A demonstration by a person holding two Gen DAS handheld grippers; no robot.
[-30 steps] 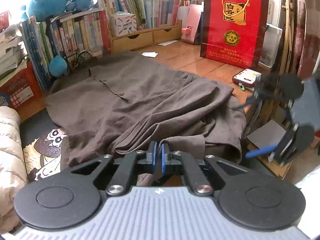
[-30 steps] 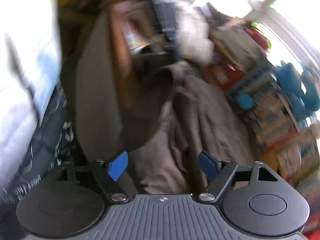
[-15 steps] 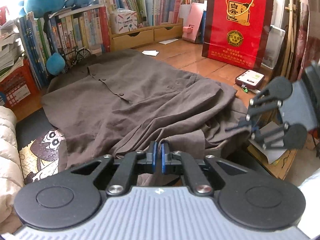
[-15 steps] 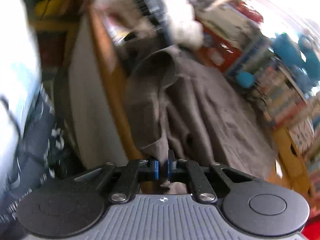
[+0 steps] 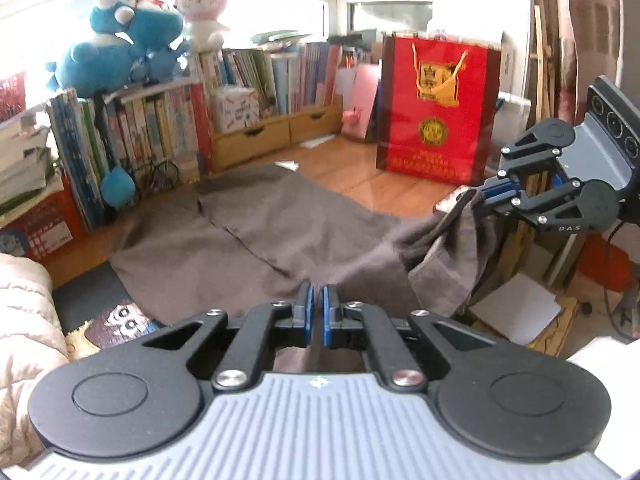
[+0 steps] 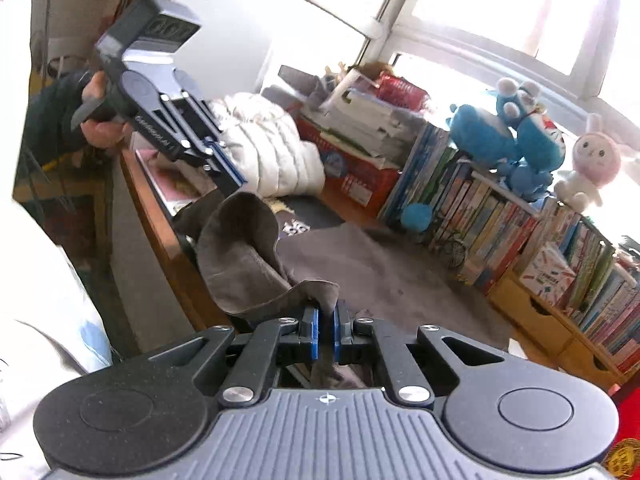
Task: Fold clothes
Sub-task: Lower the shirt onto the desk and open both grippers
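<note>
1. Both pairs of blue fingers are pinched down on the brown shirt [image 5: 288, 224]: the left gripper [image 5: 316, 304] has cloth caught between pads that are all but pressed together, and the right gripper [image 6: 325, 330] nips a bunched edge of the same fabric.
2. What has just changed is on the right. A second ago those fingers stood wide with the cloth merely below them; half a second ago they had already closed on the hem, and they have not opened since. The left pair has been clamped the whole time.
3. Both hands have also come up. The near edge of the shirt, which lay slack over the edge of the table [image 5: 360, 176], now hangs lifted between the two grippers, curling into a loose hood between them in the right wrist view.
4. The rest of the garment lies spread flat across the table, its button placket running away toward the row of books [image 5: 168, 128] and the red gift bag [image 5: 436, 112].
5. To my eye this means the hem is secured at two points and ready to be carried forward over the body of the shirt for a first fold; that fold is not yet made.
6. Slack sagging between the two grips could let the edge land crooked.
</note>
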